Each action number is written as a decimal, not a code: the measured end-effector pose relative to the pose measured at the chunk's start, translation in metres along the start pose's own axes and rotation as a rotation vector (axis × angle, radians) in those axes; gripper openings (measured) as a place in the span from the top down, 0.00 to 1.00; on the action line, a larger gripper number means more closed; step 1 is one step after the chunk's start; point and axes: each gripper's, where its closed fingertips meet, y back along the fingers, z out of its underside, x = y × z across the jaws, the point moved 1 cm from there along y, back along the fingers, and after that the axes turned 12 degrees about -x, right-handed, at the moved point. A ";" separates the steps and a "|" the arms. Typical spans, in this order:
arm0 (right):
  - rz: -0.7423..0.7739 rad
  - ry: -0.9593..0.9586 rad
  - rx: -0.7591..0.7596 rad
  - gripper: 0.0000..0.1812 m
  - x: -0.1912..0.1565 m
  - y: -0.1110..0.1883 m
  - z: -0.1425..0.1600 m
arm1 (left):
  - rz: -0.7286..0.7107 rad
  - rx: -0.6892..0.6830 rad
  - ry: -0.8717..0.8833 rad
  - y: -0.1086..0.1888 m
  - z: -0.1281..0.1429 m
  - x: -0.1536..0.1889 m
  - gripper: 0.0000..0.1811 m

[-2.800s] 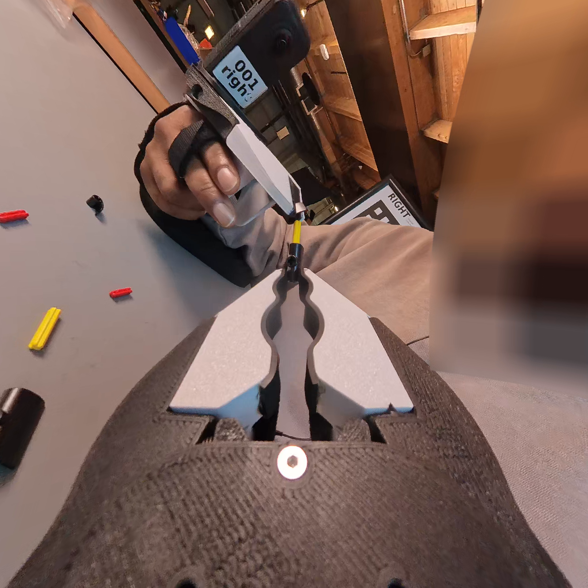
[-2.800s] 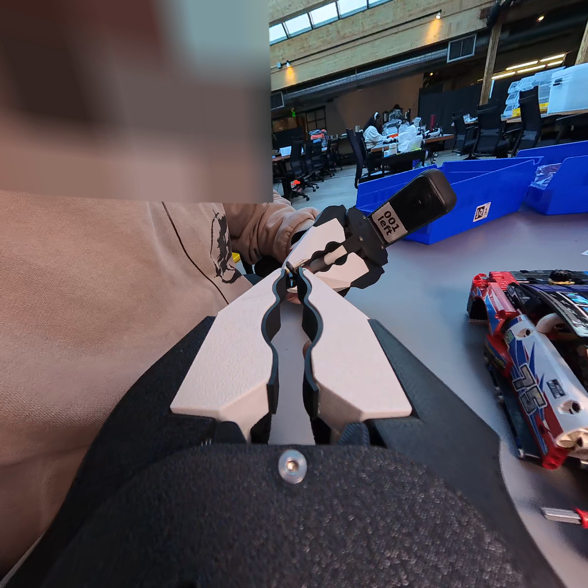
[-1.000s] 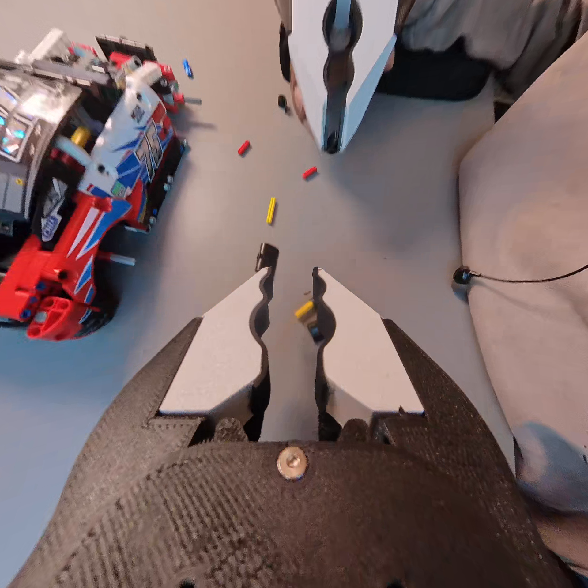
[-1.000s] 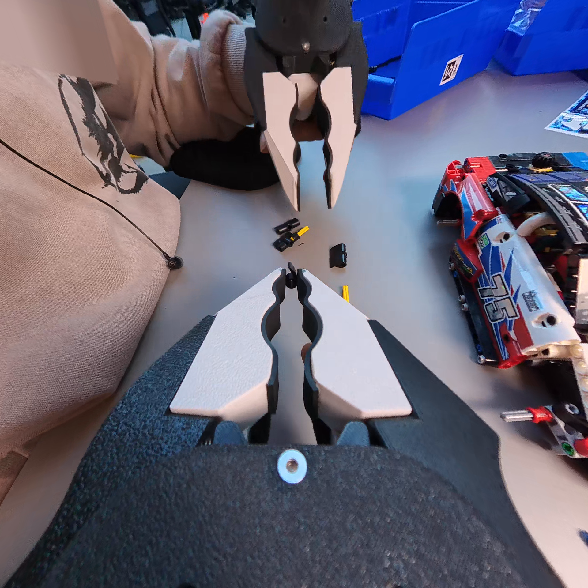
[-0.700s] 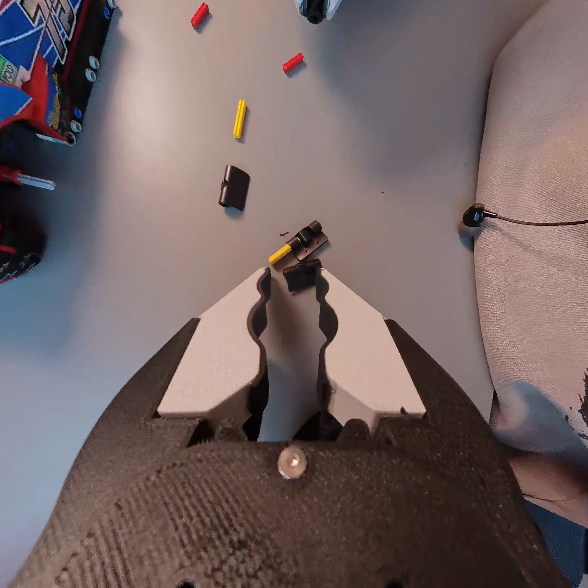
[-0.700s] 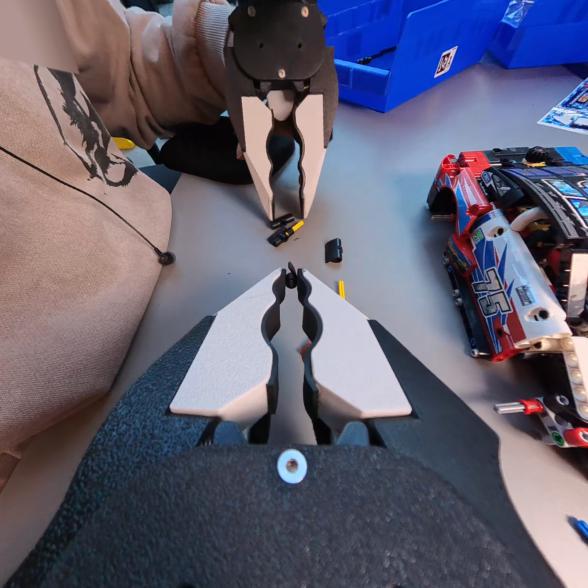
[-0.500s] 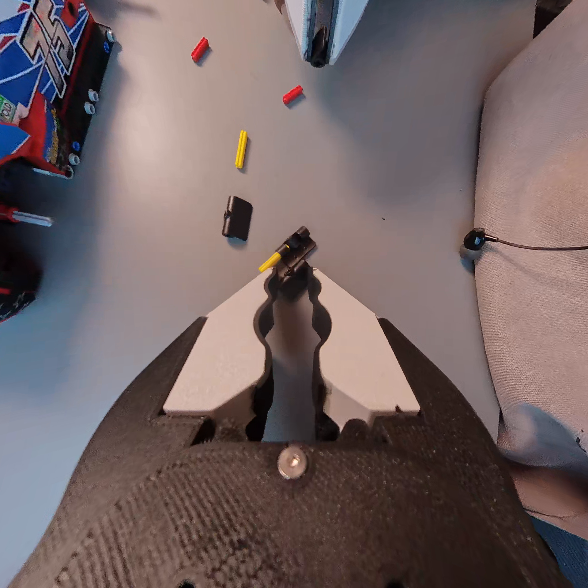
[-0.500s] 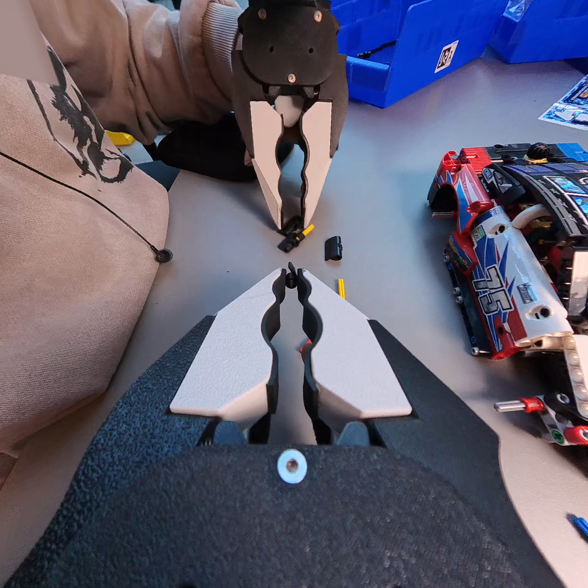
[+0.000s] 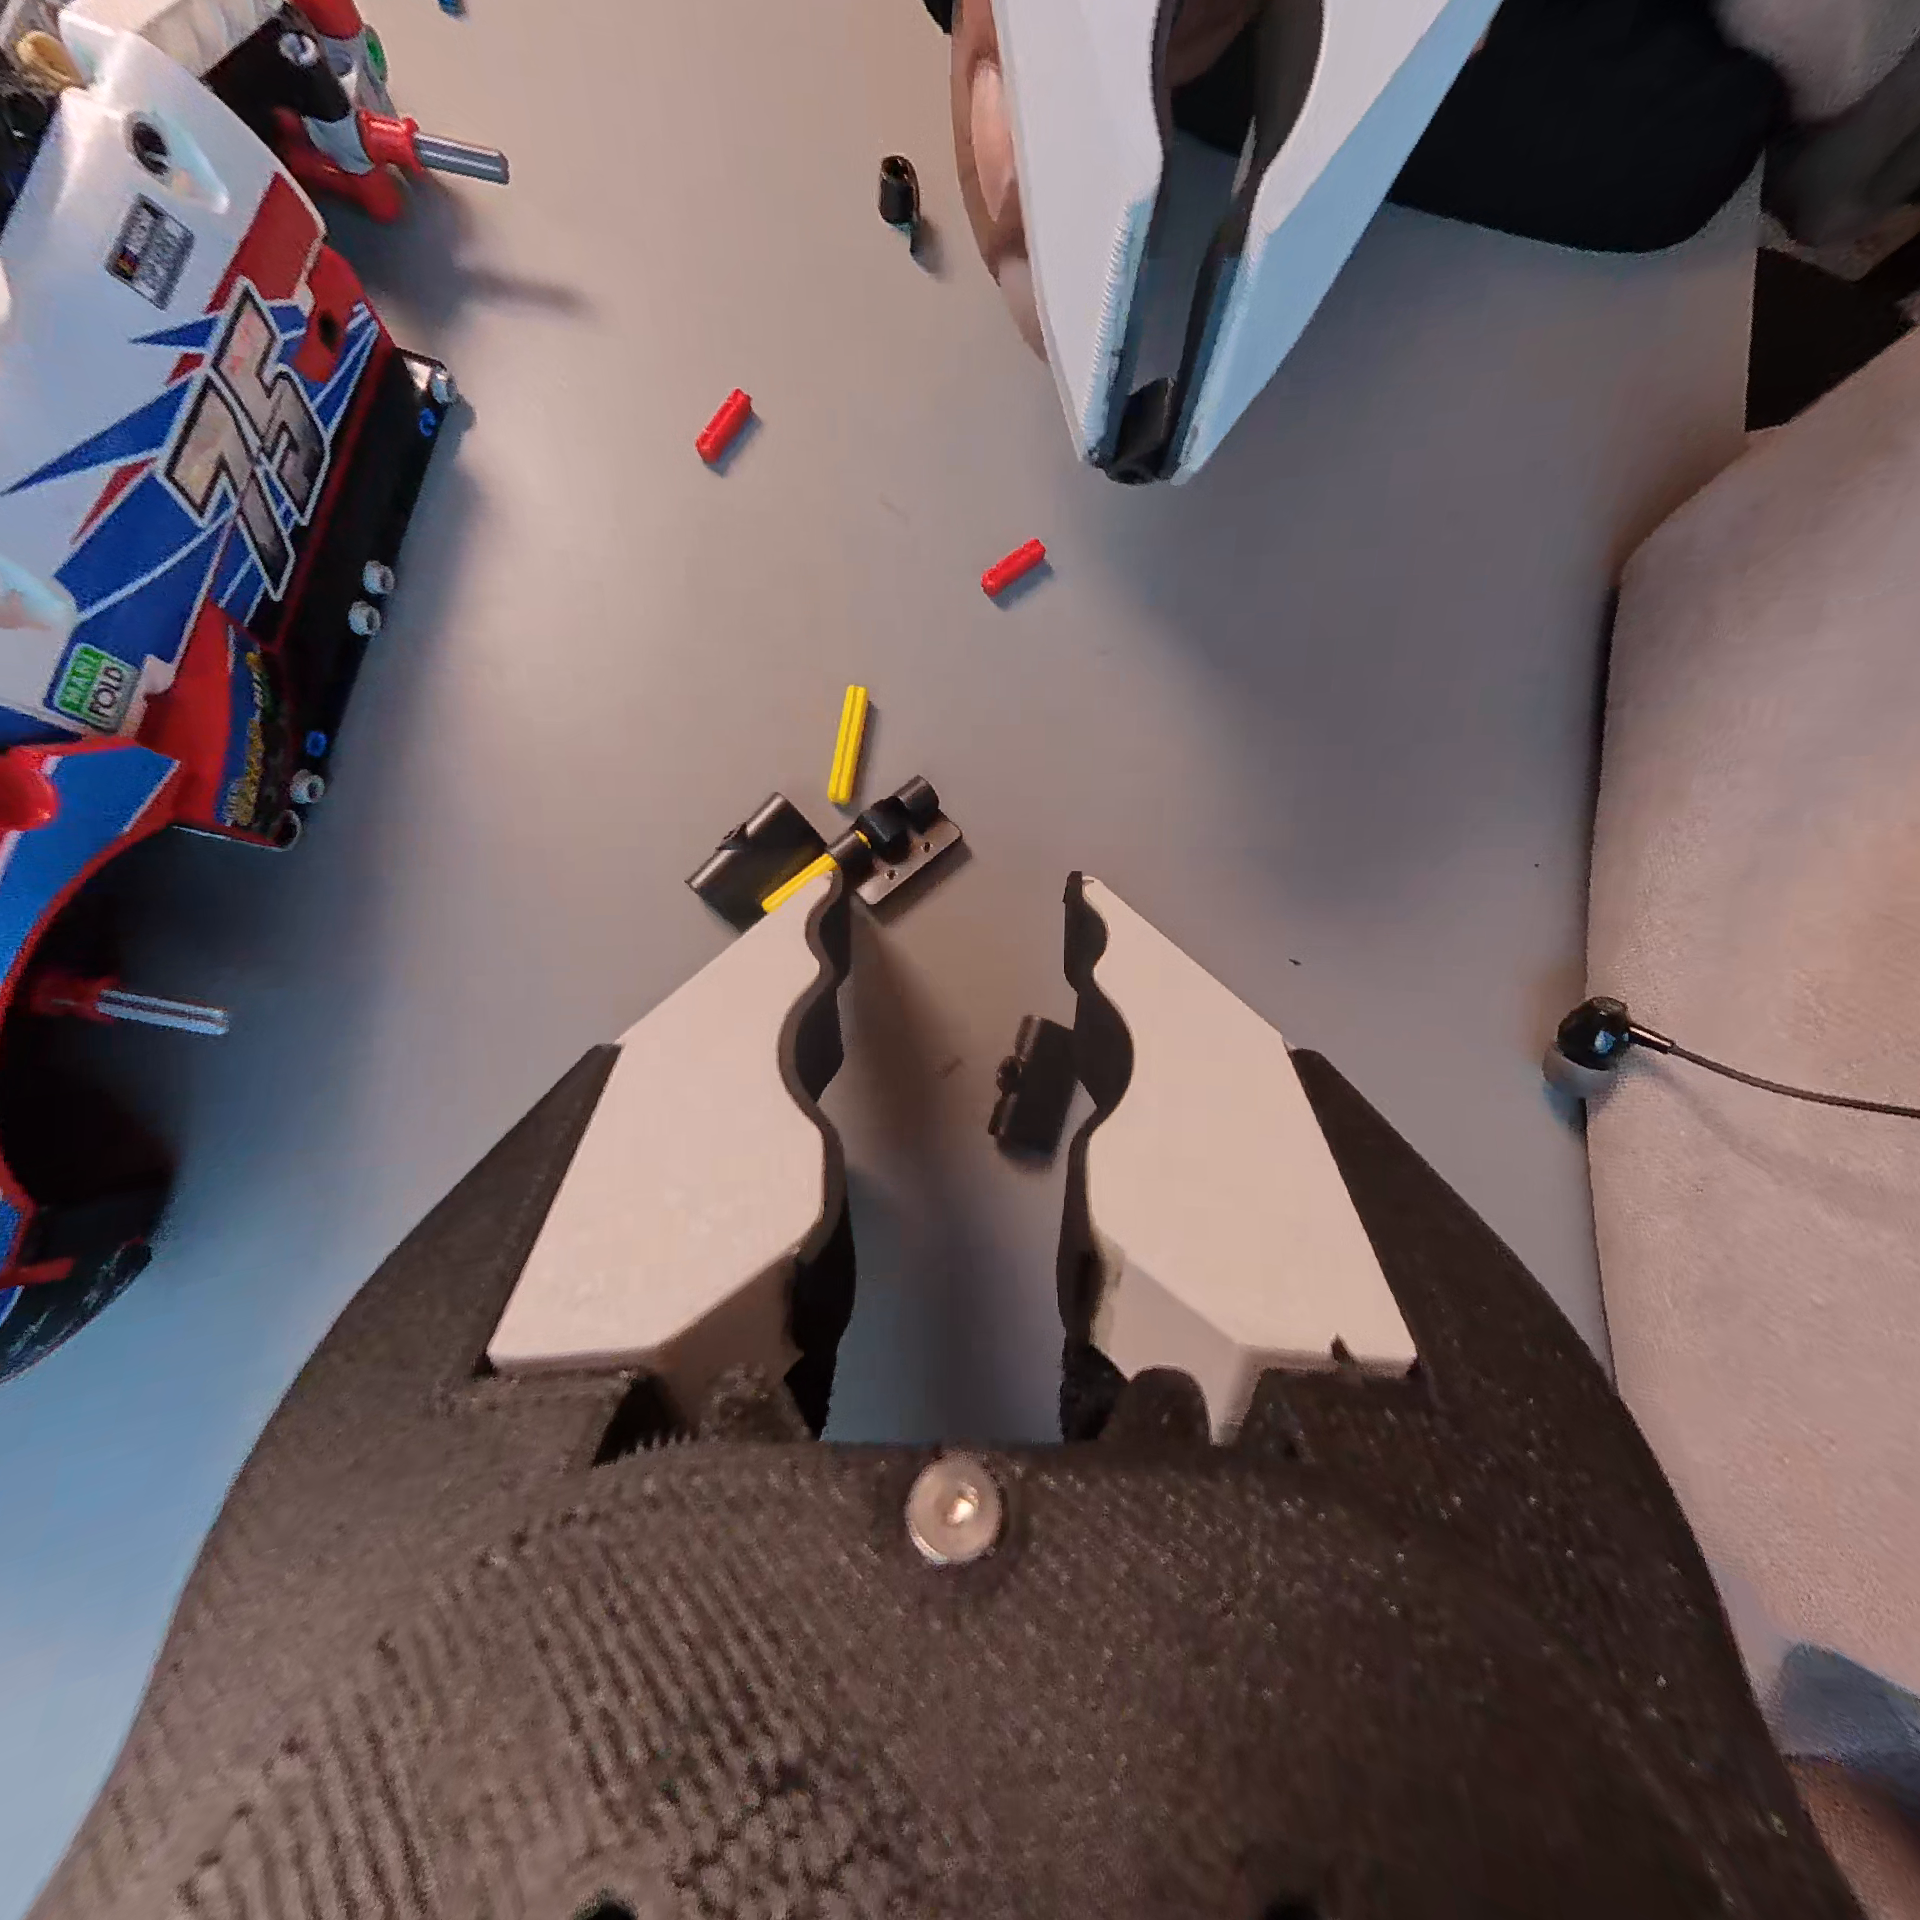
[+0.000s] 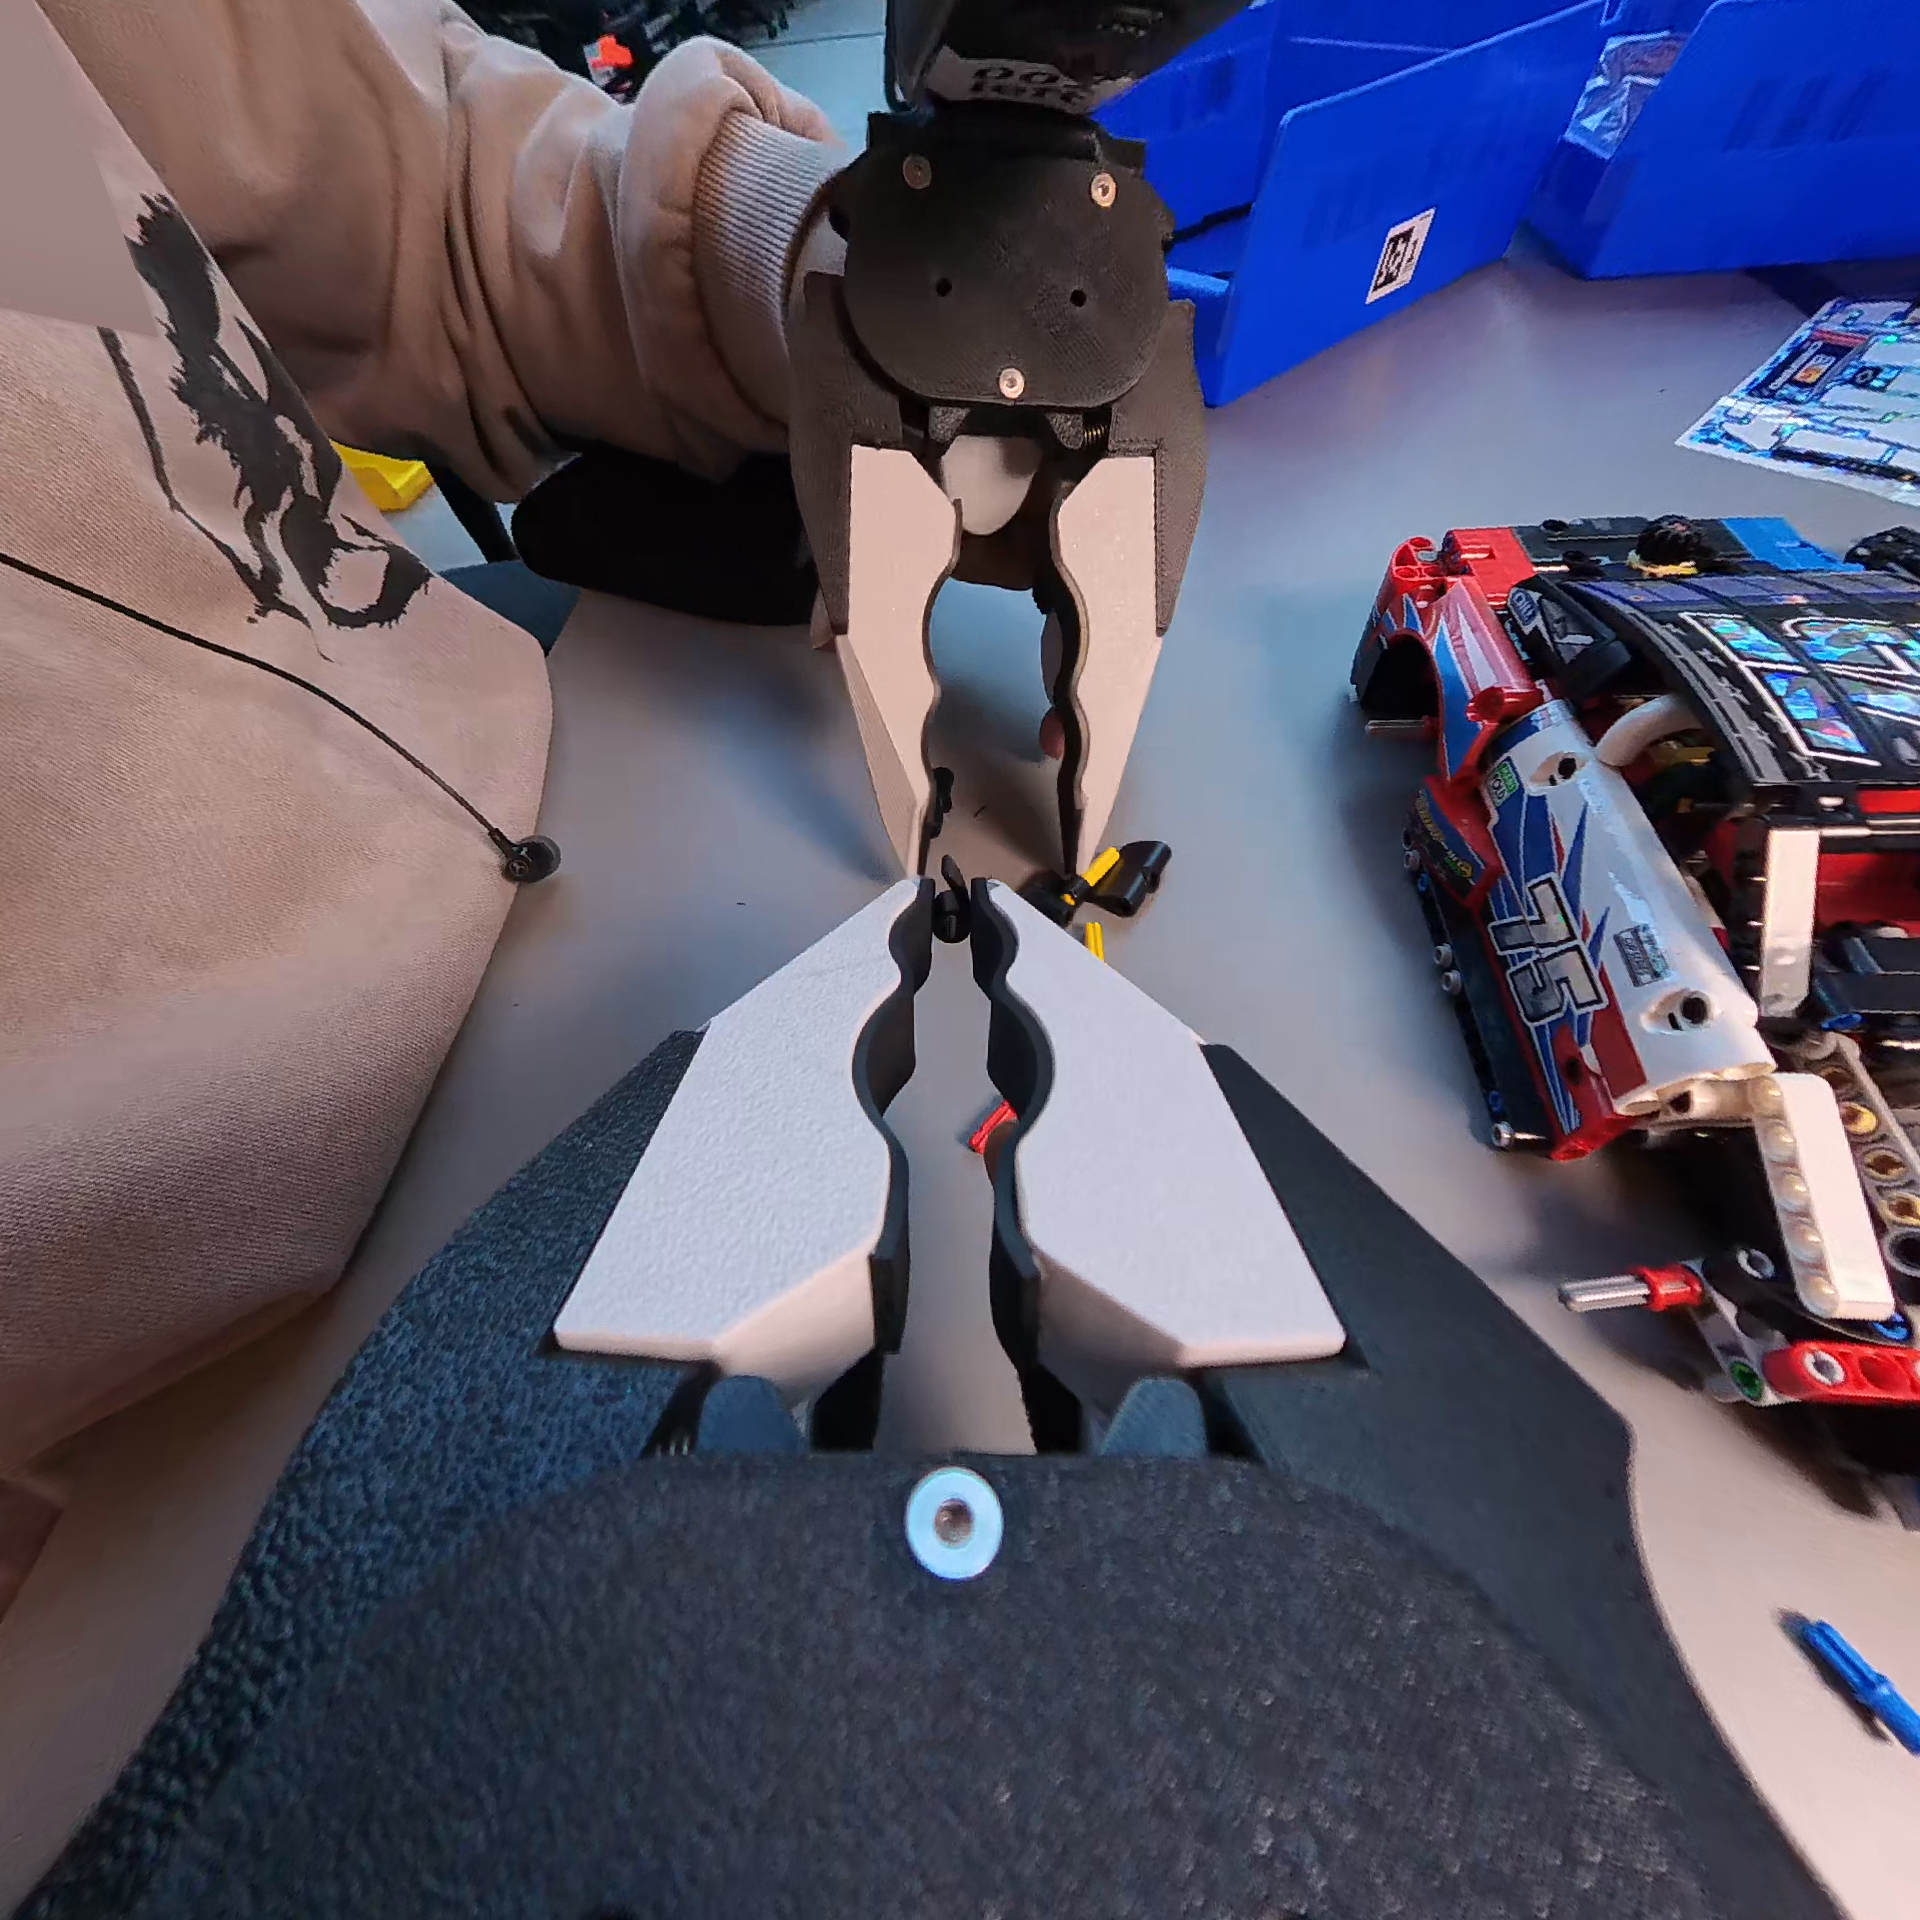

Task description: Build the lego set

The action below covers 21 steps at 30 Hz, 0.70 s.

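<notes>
My left gripper (image 9: 951,891) is open and empty, low over the grey table (image 9: 1299,727). A small black piece (image 9: 1029,1086) lies against the inner side of its right finger. A black-and-yellow axle assembly (image 9: 883,836) lies just past its left fingertip, touching a black curved piece (image 9: 750,871). My right gripper (image 10: 948,914) is shut on a small black piece (image 10: 948,902); it also shows in the left wrist view (image 9: 1138,457), tips pointing down. The left gripper (image 10: 987,847) faces it, close. The red, white and blue lego car (image 10: 1579,883) stands to the right.
Loose on the table: a yellow axle (image 9: 847,743), two red pins (image 9: 724,424) (image 9: 1013,566), a black bush (image 9: 897,187), a blue pin (image 10: 1860,1683). Blue bins (image 10: 1403,208) and an instruction sheet (image 10: 1818,395) are at the back. A person's beige sleeve (image 10: 520,260) is on the left. There is about 7 cm between the tips of the two grippers. Between my right fingertips and the black bush (image 9: 897,187) there is roughly 12 cm.
My left gripper, shut on a small black piece half a second ago, has opened; the piece now lies by its right finger. The two grippers have come closer together.
</notes>
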 end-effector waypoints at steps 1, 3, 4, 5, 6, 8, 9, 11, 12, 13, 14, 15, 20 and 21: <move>0.001 0.000 0.002 0.97 0.000 0.000 0.000 | -0.009 0.001 0.025 0.000 -0.002 -0.003 0.78; 0.003 -0.002 0.004 0.98 0.001 0.001 -0.001 | -0.036 -0.012 0.070 0.000 -0.002 -0.010 0.77; 0.004 -0.003 0.004 0.98 0.001 0.001 -0.001 | -0.056 -0.021 0.085 0.000 -0.003 -0.012 0.76; 0.005 -0.004 0.005 0.98 0.001 0.002 -0.001 | -0.076 -0.026 0.099 0.000 -0.003 -0.015 0.74; 0.007 -0.004 0.006 0.98 0.001 0.002 -0.001 | -0.082 -0.027 0.110 0.000 -0.004 -0.016 0.73; 0.008 -0.004 0.006 0.97 0.002 0.002 -0.001 | -0.077 -0.018 0.113 -0.002 -0.009 -0.015 0.72; 0.008 -0.004 0.007 0.97 0.002 0.002 -0.001 | -0.083 -0.018 0.113 -0.005 -0.011 -0.017 0.72; 0.009 -0.005 0.007 0.97 0.002 0.002 -0.001 | -0.080 -0.011 0.106 -0.007 -0.016 -0.019 0.74; 0.011 -0.005 0.007 0.98 0.002 0.002 -0.001 | -0.068 -0.012 0.096 -0.008 -0.018 -0.017 0.74; 0.012 -0.006 0.009 0.97 0.002 0.003 -0.001 | -0.055 -0.015 0.070 -0.010 -0.019 -0.015 0.76; 0.014 -0.006 0.011 0.98 0.003 0.003 -0.001 | -0.038 -0.014 0.028 -0.012 -0.021 -0.011 0.78; 0.015 -0.007 0.013 0.98 0.003 0.004 -0.002 | -0.023 -0.015 -0.024 -0.013 -0.021 -0.007 0.83; 0.014 -0.014 0.022 0.97 0.004 0.006 -0.002 | -0.019 -0.020 -0.246 -0.007 -0.012 0.005 0.87; 0.014 -0.014 0.023 0.97 0.004 0.006 -0.002 | -0.027 -0.007 -0.211 -0.002 -0.013 0.004 0.86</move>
